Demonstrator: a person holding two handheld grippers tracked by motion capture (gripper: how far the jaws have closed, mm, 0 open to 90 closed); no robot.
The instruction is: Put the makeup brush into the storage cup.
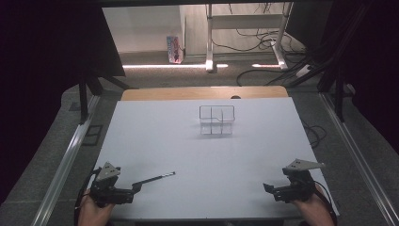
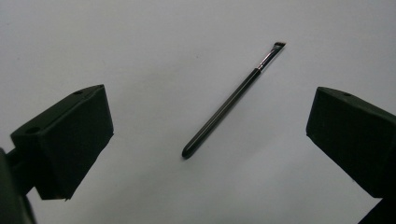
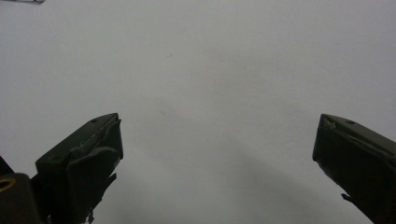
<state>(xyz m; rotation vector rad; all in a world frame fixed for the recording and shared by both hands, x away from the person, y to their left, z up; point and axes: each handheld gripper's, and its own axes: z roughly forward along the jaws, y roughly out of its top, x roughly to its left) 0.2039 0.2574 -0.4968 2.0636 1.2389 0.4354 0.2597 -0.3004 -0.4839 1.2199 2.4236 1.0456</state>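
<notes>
Two handheld grippers sit at the near edge of a pale table (image 1: 155, 141), one in each of a person's hands, seen from above. The left gripper (image 1: 137, 187) is at the near left corner with its jaws spread wide and nothing between the pads. The right gripper (image 1: 268, 187) is at the near right corner, its jaws equally wide apart and holding nothing. Just beyond the left gripper a thin black makeup brush (image 1: 155, 178) lies flat on the table, its bristle tip pointing away and to the right. In the left gripper view the brush (image 2: 232, 100) lies between the two open jaws but farther out, touching neither. Farther off, past the middle of the table, stands a small clear organizer (image 1: 217, 120) split into compartments, well apart from the brush and both grippers
</notes>
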